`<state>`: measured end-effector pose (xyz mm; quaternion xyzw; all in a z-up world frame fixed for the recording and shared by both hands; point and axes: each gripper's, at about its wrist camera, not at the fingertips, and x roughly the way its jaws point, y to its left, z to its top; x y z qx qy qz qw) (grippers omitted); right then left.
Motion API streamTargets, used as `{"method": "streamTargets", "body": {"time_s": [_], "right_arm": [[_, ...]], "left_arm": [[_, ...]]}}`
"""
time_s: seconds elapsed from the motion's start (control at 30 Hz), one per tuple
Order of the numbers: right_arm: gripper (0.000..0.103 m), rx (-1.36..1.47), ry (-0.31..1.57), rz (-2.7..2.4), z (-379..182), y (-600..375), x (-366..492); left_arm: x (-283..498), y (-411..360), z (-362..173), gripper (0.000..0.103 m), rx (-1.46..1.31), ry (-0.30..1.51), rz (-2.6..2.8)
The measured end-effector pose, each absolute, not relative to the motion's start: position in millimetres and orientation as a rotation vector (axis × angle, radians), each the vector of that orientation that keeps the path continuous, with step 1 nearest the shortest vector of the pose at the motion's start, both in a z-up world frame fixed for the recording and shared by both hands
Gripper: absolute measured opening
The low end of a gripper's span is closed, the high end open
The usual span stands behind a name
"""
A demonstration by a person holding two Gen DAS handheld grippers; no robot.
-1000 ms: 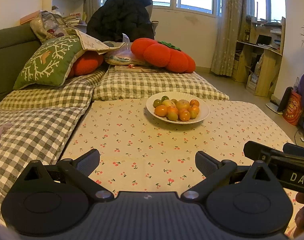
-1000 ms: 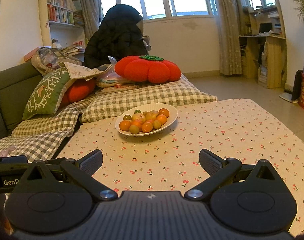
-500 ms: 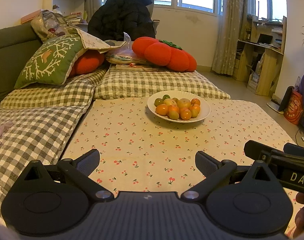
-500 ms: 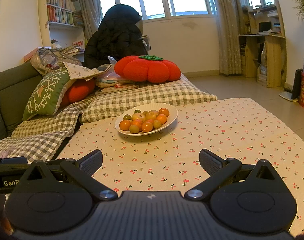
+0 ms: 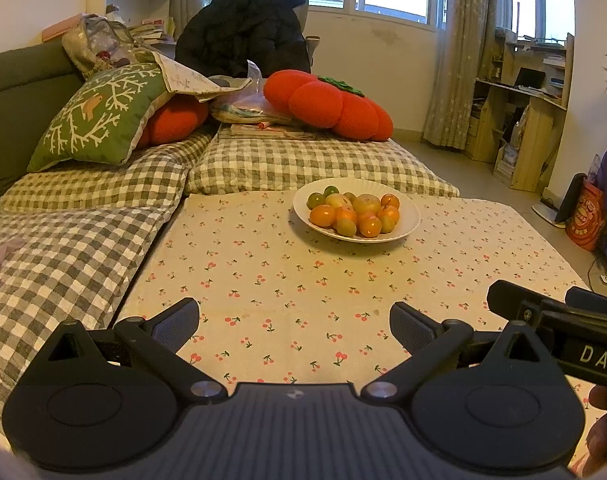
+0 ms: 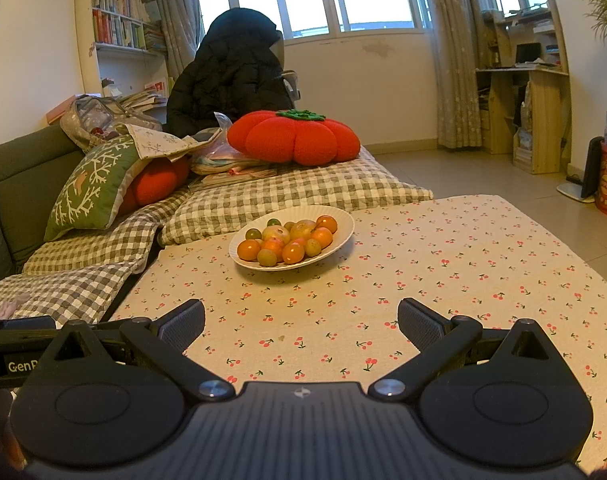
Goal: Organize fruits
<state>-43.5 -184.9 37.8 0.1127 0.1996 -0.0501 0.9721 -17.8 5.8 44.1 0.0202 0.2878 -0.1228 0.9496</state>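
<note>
A white plate [image 5: 407,224] [image 6: 339,240] sits at the far side of the table with several small fruits piled on it, orange ones [image 5: 322,216] [image 6: 249,249], green ones [image 5: 315,200] and pale yellow ones [image 6: 303,229]. My left gripper [image 5: 295,322] hovers open over the near part of the table, well short of the plate, nothing between its fingers. My right gripper [image 6: 301,326] is also open and empty, at a similar distance. Part of the right gripper's body [image 5: 555,320] shows at the right edge of the left wrist view.
The table carries a cherry-print cloth [image 5: 303,280] [image 6: 443,272]. Checked cushions [image 5: 83,248] border it on the left and behind the plate. A tomato-shaped cushion [image 6: 293,140], a green pillow [image 5: 99,112] and a dark jacket [image 6: 231,68] lie beyond. Bare floor [image 6: 483,176] lies to the right.
Both grippers stay open. The left wrist view has drifted slightly, so the plate sits a little lower and closer; the right view is almost unchanged.
</note>
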Motion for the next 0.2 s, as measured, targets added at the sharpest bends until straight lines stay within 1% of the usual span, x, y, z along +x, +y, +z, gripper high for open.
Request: {"method": "streamTargets", "body": {"time_s": [0.2], "right_arm": [[0.103, 0.230, 0.404, -0.102, 37.2, -184.7, -43.6]], "left_arm": [[-16.2, 5.4, 42.8, 0.097, 0.039, 0.592, -0.250]]}}
